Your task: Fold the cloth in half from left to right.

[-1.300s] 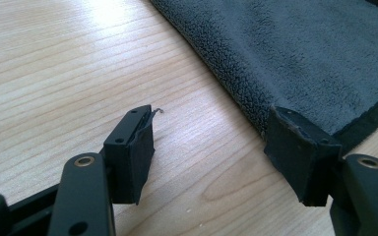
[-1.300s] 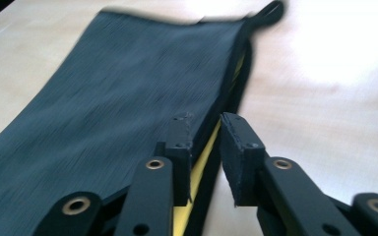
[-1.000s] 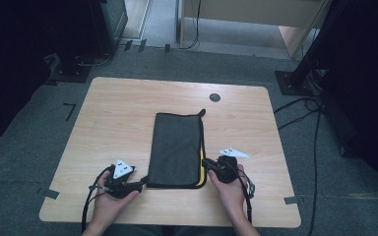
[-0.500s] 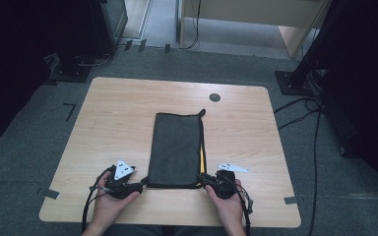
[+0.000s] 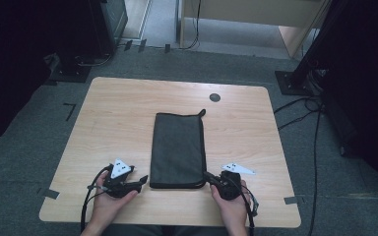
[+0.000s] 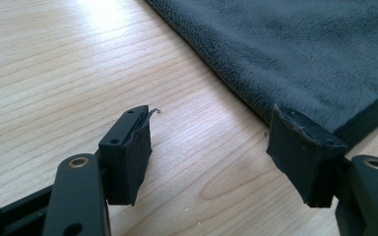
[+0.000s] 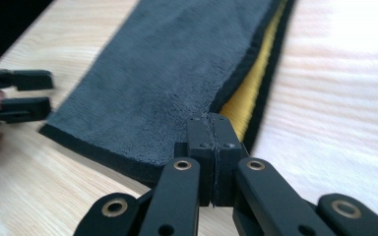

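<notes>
Our right gripper (image 7: 212, 129), jaws just pressed together beside the folded dark cloth's (image 5: 178, 149) near right corner mid-table, seems empty, while the left gripper (image 6: 211, 147) waits spread, so next we must pinch both corners.

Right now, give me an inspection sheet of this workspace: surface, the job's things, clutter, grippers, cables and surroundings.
Surface: light wooden table, small round dark disc near its far edge.
Job's things: folded dark grey cloth lying flat mid-table, black edging, yellow layer showing inside the fold.
Clutter: nothing seen.
Grippers: left gripper open, jaws either side of bare wood beside the cloth's near corner; right gripper shut at the cloth's near right corner; whether it pinches the edge is unclear.
Cables: one trails from each gripper off the near edge; more lie on the floor at right.
Surroundings: grey carpet floor, tape marks, dark stands and equipment around.
</notes>
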